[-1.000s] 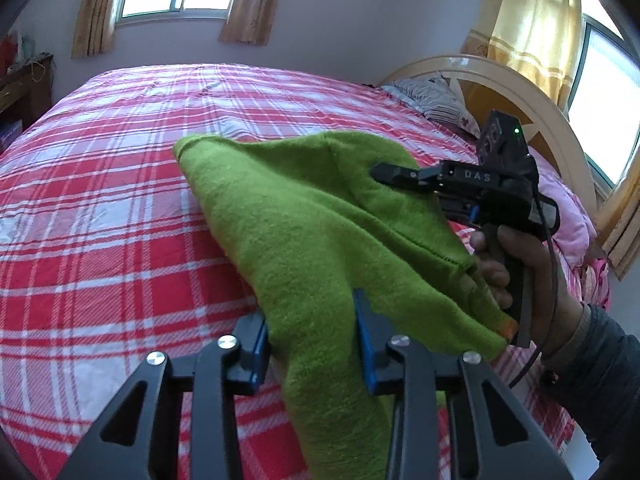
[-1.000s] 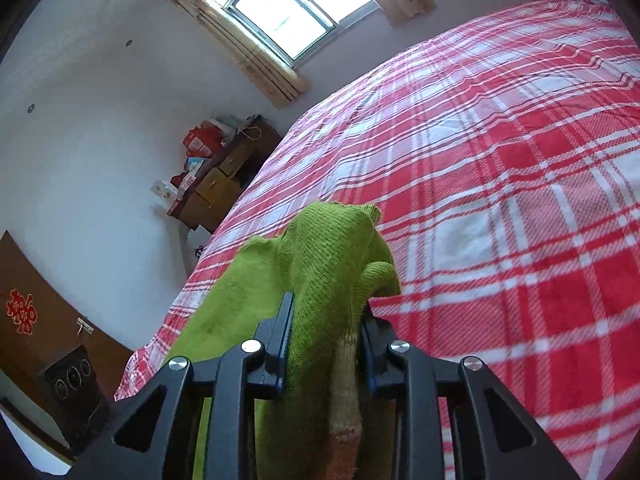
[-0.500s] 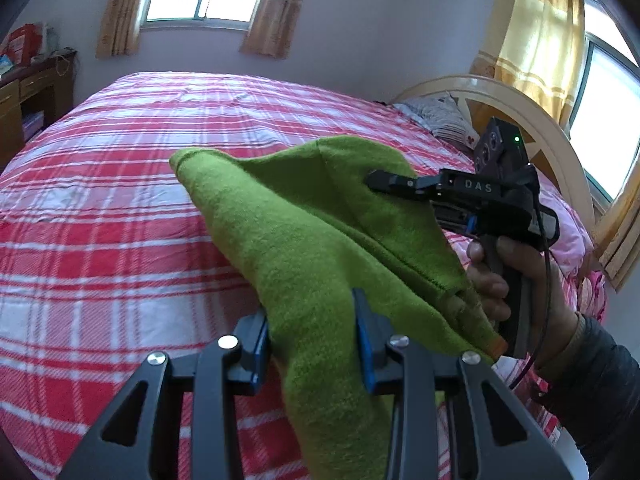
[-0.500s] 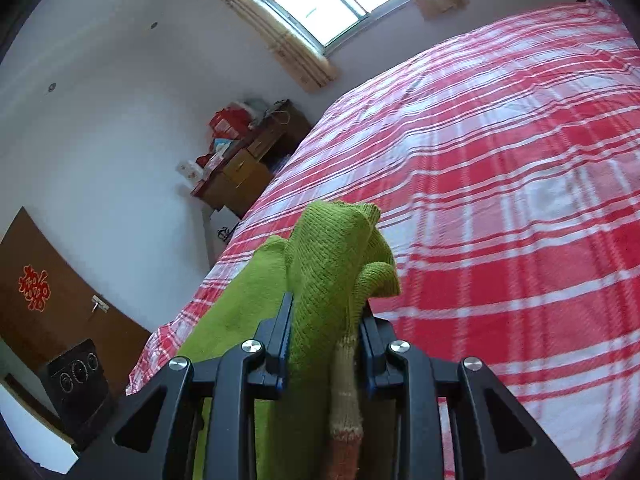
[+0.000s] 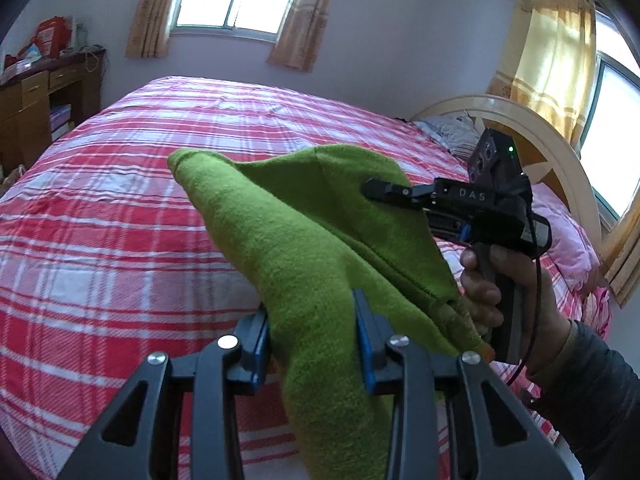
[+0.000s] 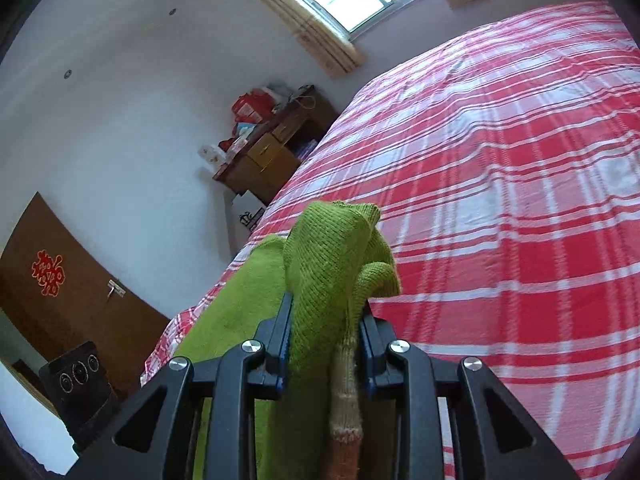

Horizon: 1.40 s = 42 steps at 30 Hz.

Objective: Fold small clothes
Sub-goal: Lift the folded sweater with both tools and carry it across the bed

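Left wrist view: the left gripper (image 5: 312,334) clamps the green sweater (image 5: 296,240), held aloft over the plaid bed (image 5: 100,220). Right wrist view: the right gripper (image 6: 325,342) pinches its bunched knit; folding looks barely begun, with 0 creases laid flat.

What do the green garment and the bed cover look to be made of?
Green garment: knitted yarn, likely wool or acrylic; rib stitches show, with a fuzzy matte nap on its other face. Bed cover: thin woven red-and-white plaid, probably cotton; flat, matte, faintly wrinkled.
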Motion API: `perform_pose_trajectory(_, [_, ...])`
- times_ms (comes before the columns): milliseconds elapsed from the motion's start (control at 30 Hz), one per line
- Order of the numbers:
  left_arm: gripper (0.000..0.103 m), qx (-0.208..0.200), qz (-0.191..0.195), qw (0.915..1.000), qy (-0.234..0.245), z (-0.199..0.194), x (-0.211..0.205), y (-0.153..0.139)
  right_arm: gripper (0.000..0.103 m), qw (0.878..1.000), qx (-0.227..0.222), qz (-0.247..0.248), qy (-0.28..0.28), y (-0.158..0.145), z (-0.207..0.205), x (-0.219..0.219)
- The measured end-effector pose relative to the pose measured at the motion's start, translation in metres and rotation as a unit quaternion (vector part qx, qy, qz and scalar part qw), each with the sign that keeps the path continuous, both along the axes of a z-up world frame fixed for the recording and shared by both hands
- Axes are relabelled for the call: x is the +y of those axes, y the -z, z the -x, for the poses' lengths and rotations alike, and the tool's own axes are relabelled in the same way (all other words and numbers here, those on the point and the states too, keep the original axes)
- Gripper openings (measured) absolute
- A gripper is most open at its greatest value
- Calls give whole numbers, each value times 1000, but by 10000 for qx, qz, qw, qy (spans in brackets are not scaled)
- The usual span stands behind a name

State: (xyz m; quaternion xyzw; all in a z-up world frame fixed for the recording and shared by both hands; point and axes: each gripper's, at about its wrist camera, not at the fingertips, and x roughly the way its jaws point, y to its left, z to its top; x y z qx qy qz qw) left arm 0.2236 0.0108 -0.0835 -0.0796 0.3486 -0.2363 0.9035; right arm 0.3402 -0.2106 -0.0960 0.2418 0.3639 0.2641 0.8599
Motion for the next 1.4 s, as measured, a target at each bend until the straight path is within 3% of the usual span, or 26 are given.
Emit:
perform_pose_trajectory(567, [37,-138,-7,9977,-667,25,73,-5,28,9972,19,-134,-734,1,-21,93])
perform_pose_trajectory(1400, [37,-157,-45,9897,-1425,25,147,5,28,9887,200,-124,-1484,22,-65,209])
